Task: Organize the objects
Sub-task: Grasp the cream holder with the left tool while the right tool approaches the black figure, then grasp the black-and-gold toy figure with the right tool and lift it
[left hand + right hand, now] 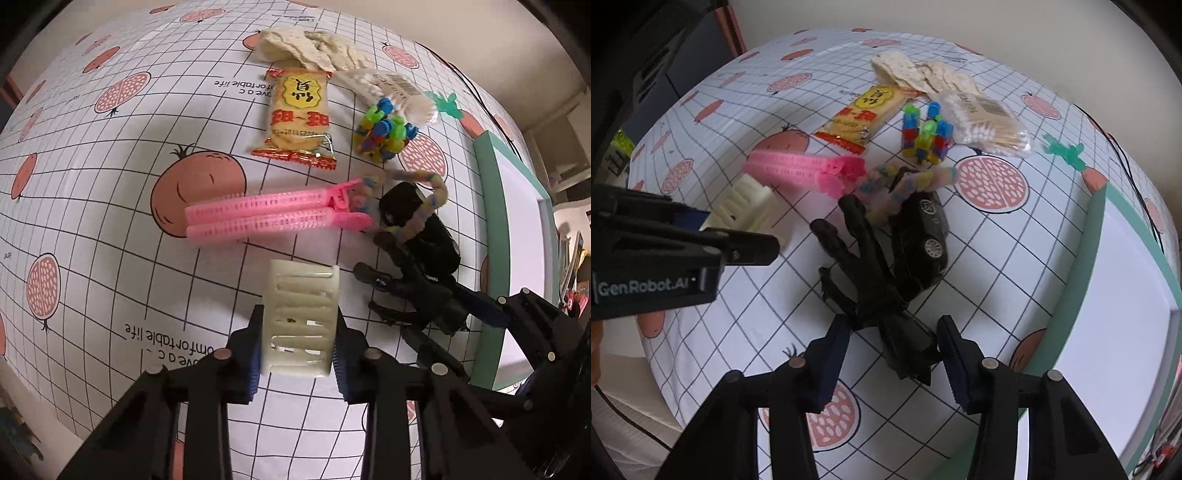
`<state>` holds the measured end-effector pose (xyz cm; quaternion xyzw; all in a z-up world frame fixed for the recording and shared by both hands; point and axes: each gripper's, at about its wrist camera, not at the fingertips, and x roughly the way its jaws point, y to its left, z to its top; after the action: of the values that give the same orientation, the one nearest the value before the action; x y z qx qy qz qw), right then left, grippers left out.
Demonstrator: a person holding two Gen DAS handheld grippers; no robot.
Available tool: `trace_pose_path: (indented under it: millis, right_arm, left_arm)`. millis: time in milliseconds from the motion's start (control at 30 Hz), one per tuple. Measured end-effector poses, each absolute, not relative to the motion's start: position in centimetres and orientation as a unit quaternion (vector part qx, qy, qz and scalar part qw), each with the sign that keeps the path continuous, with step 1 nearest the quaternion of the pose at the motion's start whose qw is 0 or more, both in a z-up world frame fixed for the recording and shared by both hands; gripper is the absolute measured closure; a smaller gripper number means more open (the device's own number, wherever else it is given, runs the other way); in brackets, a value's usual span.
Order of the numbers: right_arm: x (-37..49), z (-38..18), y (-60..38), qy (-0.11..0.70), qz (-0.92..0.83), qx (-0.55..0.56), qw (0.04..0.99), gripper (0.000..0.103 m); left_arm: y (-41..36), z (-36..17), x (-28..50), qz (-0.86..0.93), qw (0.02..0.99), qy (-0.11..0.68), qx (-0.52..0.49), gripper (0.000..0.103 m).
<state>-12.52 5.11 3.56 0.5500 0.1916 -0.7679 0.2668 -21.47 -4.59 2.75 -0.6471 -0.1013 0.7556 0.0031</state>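
Pick-up step, both hands. My left gripper (297, 354), at the lower centre of the left wrist view, is clamped on the cream clip (301, 317); both blue pads press its sides, and it rests on or just above the cloth (110, 258).

My right gripper (892, 363), at the lower centre of the right wrist view, straddles the black claw (871, 280). The right pad looks to touch the claw's base; the left pad stands just clear, so I judge this grasp unfinished, though the dark shape is hard to read.

The claw's fingers lie against the toy car (925, 236), at mid frame.

The tray (1082, 295) runs down the right edge.

Next, as I judge it: close the right jaws fully, lift both items without dragging the car, and carry them rightward to the tray.
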Motion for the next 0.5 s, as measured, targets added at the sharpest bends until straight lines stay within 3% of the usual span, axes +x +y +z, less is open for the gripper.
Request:
trace_pose_path:
  millis: [500]
  right_arm:
    - [-12.3, 5.7, 6.0, 0.165, -0.783, 0.532, 0.276, 0.052]
  left_arm:
    - [-5.3, 5.2, -25.7, 0.789, 0.002, -0.106, -0.606, 0.071]
